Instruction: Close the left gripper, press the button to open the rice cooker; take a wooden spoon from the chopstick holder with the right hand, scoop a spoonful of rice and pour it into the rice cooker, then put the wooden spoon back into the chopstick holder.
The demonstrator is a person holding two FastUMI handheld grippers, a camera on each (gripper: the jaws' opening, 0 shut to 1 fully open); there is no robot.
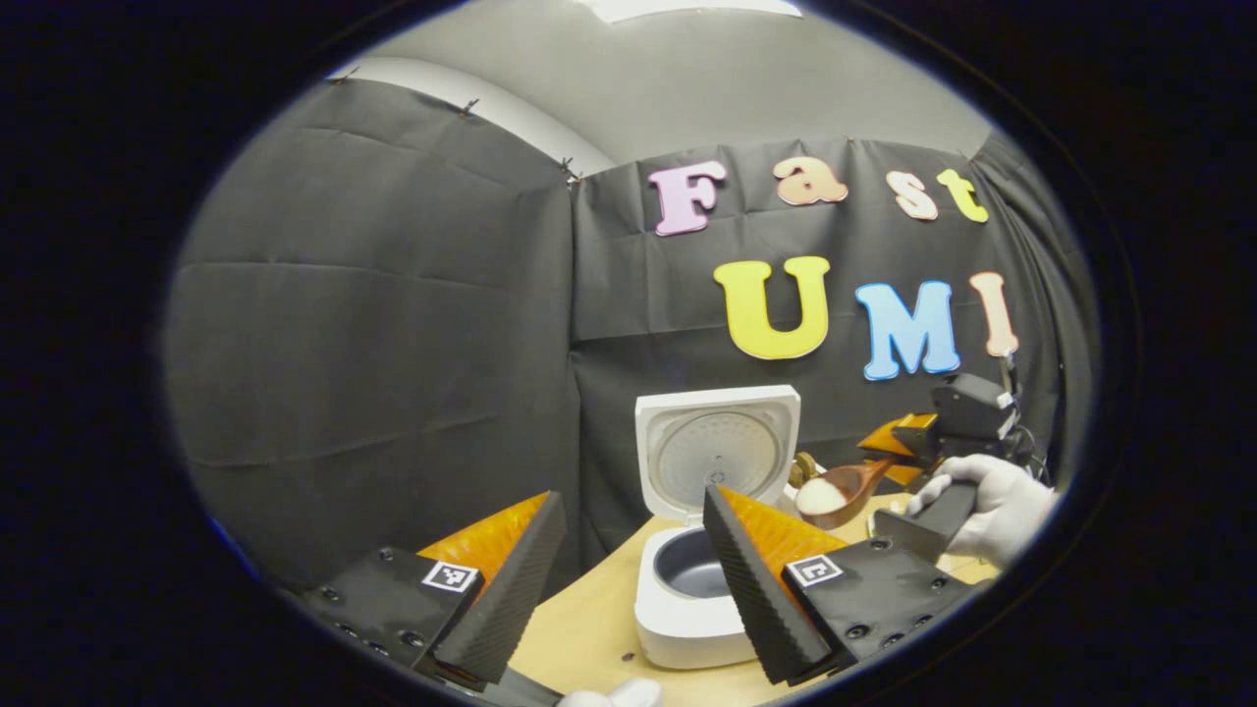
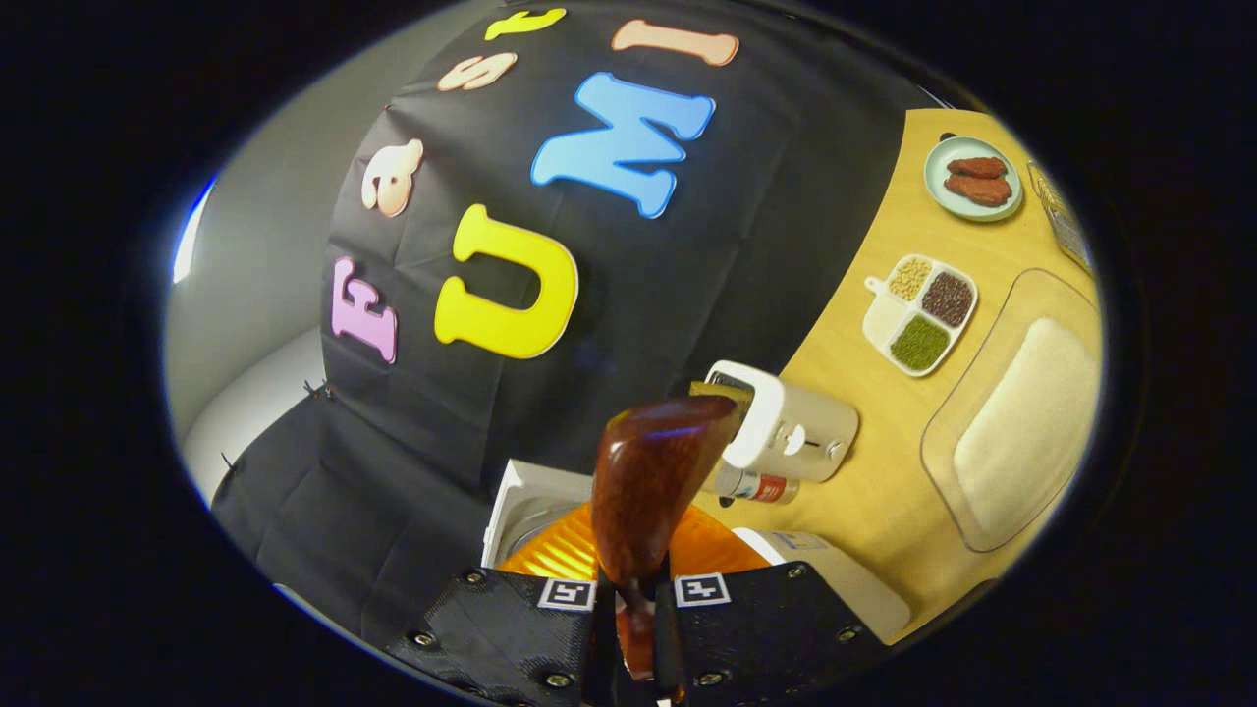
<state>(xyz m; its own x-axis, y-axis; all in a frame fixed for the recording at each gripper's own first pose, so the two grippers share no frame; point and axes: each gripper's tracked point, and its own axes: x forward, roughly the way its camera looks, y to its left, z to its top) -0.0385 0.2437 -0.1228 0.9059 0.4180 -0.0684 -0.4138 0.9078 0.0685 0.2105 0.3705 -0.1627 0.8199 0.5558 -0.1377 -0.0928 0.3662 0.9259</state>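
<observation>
In the left gripper view, the left tool [image 1: 628, 550] stands with its jaws wide apart and nothing between them. Its right finger [image 1: 751, 579] hides the right side of the white square rice cooker [image 1: 678, 614], which sits on the pale wooden bench [image 1: 579, 628] with its lid [image 1: 715, 447] swung upright and the grey inner pot [image 1: 687, 568] partly visible. To the right of the lid, the reddish-brown wooden spoon [image 1: 843, 488] is held above the bench, its bowl heaped with white rice [image 1: 820, 496]. Its handle runs into the right tool [image 1: 899, 442], which a white-gloved hand [image 1: 992, 506] holds; the grip point itself is hard to make out here.

In the right gripper view, the right tool [image 2: 633, 609] is clamped on the spoon's handle [image 2: 638, 619], and the underside of the spoon bowl [image 2: 653, 481] rises ahead, covering much of the cooker lid [image 2: 525, 506] behind it. Further right stand a white toaster-like appliance [image 2: 795, 432], a divided white dish of grains [image 2: 921, 314], a pale green plate with brown pieces [image 2: 972, 179] and a clear rectangular tray of rice [image 2: 1016, 412], cut off at the edge.
</observation>
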